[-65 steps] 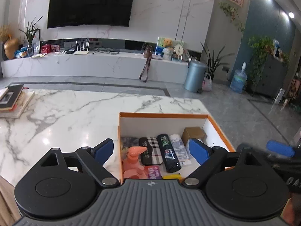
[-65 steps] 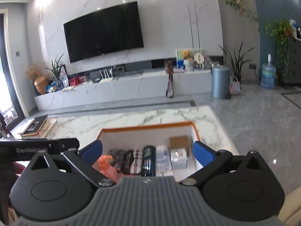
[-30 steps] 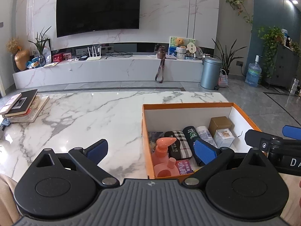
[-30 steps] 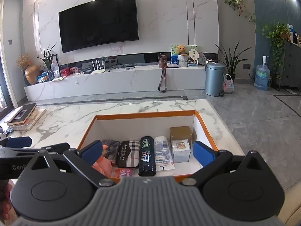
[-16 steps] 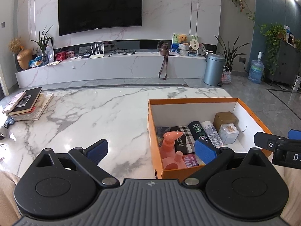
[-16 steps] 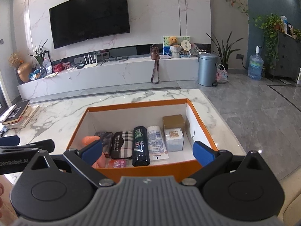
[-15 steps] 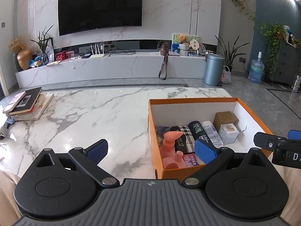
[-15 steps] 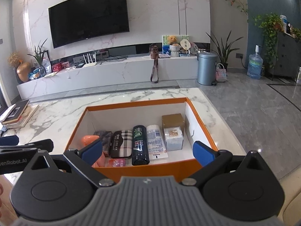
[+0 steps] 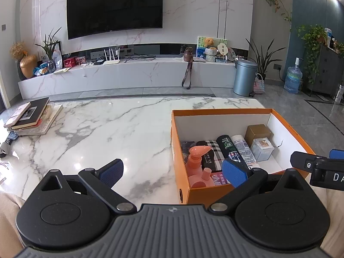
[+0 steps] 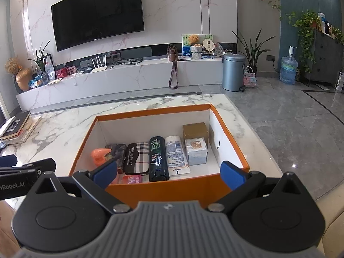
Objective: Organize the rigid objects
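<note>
Right wrist view shows the orange box on the marble table, its items lying side by side: pink pump bottle, plaid case, dark bottle, white tube and two small boxes. Both the right gripper and the left gripper are spread wide and hold nothing. Packing looks finished, so I would lift both straight back, clear of the near rim.

I'm in a home living room: wall-mounted TV on marble wall, low media console with router, houseplants, water jug, marble tabletop.
</note>
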